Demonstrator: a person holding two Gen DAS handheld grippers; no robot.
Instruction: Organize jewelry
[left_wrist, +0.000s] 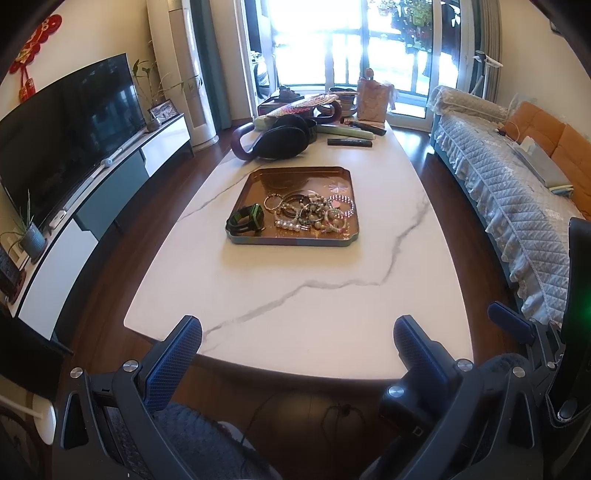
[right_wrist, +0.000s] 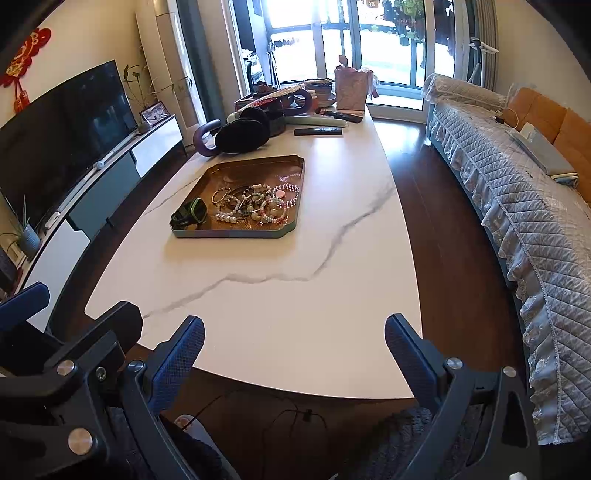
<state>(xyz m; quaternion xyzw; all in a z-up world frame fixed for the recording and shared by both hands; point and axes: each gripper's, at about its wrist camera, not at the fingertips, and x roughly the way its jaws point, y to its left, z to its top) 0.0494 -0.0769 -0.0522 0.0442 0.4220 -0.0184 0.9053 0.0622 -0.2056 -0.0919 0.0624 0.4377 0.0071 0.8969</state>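
Left tool (left_wrist: 297, 334) and right tool (right_wrist: 294, 332) both spread wide and empty, bracelets (left_wrist: 314, 213) heaped in tray (left_wrist: 295, 242), sofa's far end fuller in right view.

This is a home living room. A long white marble-look table (left_wrist: 295, 295) stands in the middle on a dark wood floor (right_wrist: 443, 229). Along the left wall a flat TV (left_wrist: 70, 125) sits on a low white and grey cabinet (left_wrist: 110, 206), with potted plants (left_wrist: 29, 236) and a photo frame (left_wrist: 162, 110) on it. A red knot ornament (left_wrist: 33, 44) hangs on the wall above. On the right runs a sofa (right_wrist: 517, 192) under a quilted, frilled cover, with orange cushions (left_wrist: 546, 129). At the far end glass doors (right_wrist: 354, 48) open to a bright balcony, and a tall floor air conditioner (left_wrist: 188, 70) stands beside them.
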